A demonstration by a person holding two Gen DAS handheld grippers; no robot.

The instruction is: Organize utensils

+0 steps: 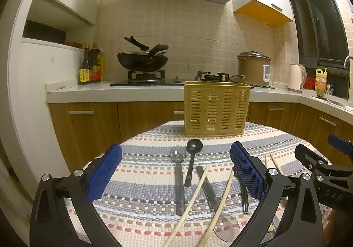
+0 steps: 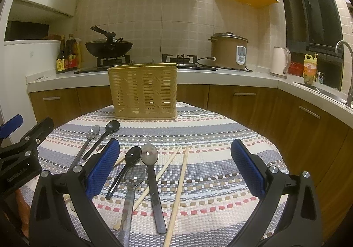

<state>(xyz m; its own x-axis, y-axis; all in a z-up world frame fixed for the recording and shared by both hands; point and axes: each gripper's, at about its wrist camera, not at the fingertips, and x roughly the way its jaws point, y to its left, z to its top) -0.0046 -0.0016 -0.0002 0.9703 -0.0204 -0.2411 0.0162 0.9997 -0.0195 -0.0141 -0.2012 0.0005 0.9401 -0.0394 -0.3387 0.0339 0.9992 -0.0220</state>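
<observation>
Both grippers, left (image 1: 176, 172) and right (image 2: 175, 165), hang released above spoons (image 2: 150, 155) and chopsticks (image 2: 178, 189) scattered on the striped tabletop (image 2: 220, 136); the slotted basket (image 2: 143, 91) stands behind, apparently unfilled. Lifting one utensil by its handle looks wisest.

both low, facing basket (image 1: 216, 109); side-by-side

- tan slotted plastic basket (image 2: 143, 91)
- woven tablecloth (image 2: 220, 136): grey, cream, red, brown stripes
- blue-padded black left gripper (image 1: 176, 172)
- black plastic spoon (image 2: 130, 158)
- pale wooden chopsticks (image 2: 179, 187)
</observation>
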